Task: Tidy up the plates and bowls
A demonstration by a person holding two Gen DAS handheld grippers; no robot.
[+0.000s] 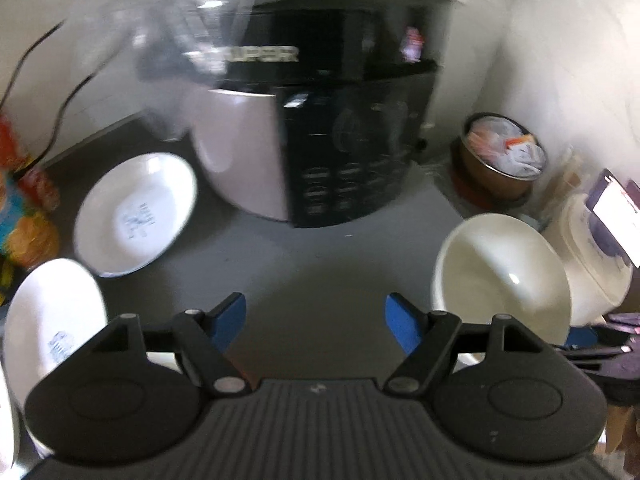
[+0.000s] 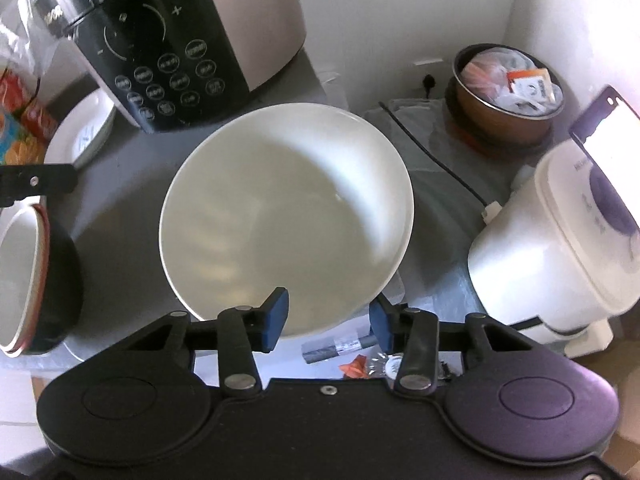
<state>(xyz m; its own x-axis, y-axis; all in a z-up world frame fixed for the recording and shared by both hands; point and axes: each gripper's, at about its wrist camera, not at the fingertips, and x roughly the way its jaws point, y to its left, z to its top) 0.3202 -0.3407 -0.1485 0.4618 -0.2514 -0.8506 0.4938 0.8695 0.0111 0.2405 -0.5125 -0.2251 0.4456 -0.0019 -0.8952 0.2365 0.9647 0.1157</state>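
Observation:
My right gripper (image 2: 328,316) is open, its blue fingertips straddling the near rim of a large cream bowl (image 2: 286,216) that looks tilted above the grey counter; whether the pads touch it I cannot tell. The same bowl shows at the right of the left wrist view (image 1: 500,276). My left gripper (image 1: 316,322) is open and empty above the counter. A white plate with a blue mark (image 1: 134,214) lies left of the cooker; it also shows in the right wrist view (image 2: 86,130). A white bowl (image 1: 50,320) sits at the near left.
A black and pink pressure cooker (image 1: 320,136) stands at the back. A copper bowl of sachets (image 2: 508,96) and a white appliance (image 2: 560,240) are on the right, with a cable (image 2: 436,160). A dark-sided bowl (image 2: 36,272) sits left. Colourful packaging (image 1: 24,216) is far left.

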